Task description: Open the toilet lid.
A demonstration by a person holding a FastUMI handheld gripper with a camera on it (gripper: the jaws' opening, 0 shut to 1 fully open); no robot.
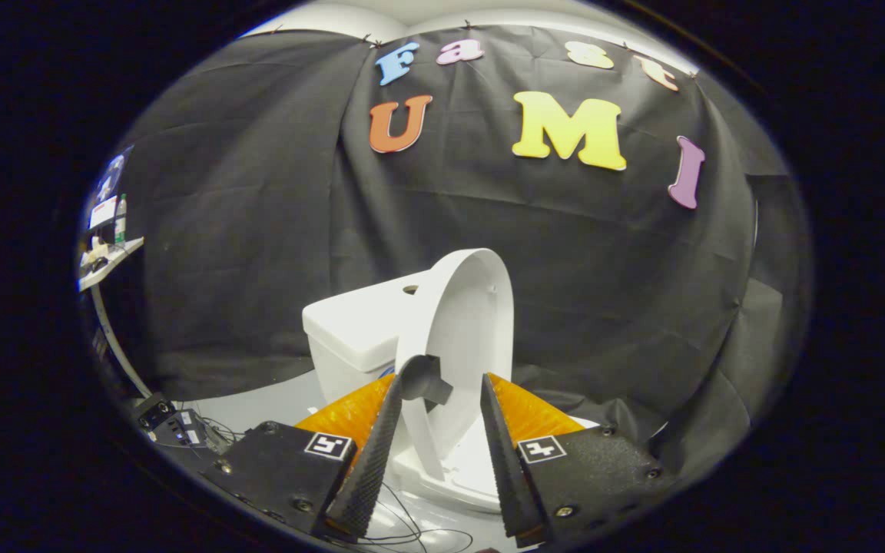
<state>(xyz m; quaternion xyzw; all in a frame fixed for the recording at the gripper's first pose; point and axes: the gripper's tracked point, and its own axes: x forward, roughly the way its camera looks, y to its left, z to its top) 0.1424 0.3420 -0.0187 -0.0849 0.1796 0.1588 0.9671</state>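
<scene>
Toilet lid [467, 322], white and oval, stands raised almost upright just ahead of the gripper [446, 395], its pale underside turned toward the fingers and its top edge leaning close to the tank [354, 334] behind it.

Black cloth [258, 230] hangs in folds across the whole back of the booth and drapes down both sides. Below it lies a pale grey floor [258, 403], on which the one toilet sits. At the far left edge of the cloth a white shelf [108, 265] juts out with a few small items on it, too small to identify.

One toilet is in sight, made of three visible white parts: the tank with a single round button hole on its top, the raised lid, and the bowl rim [462, 480] low between the fingers. The inside of the bowl is hidden by the lid and the fingers.

Two fingers rise from the gripper's two black blocks, each block carrying one square marker tag. The fingers are spread apart, grasping nothing. The left finger [381, 438] lies at the lid's near edge and may be touching it, though the curved view makes contact hard to judge; the right finger [500, 445] stands clear of the lid.

A small black box [174, 426] with thin cables [404, 526] rests on the floor left of the gripper.
</scene>
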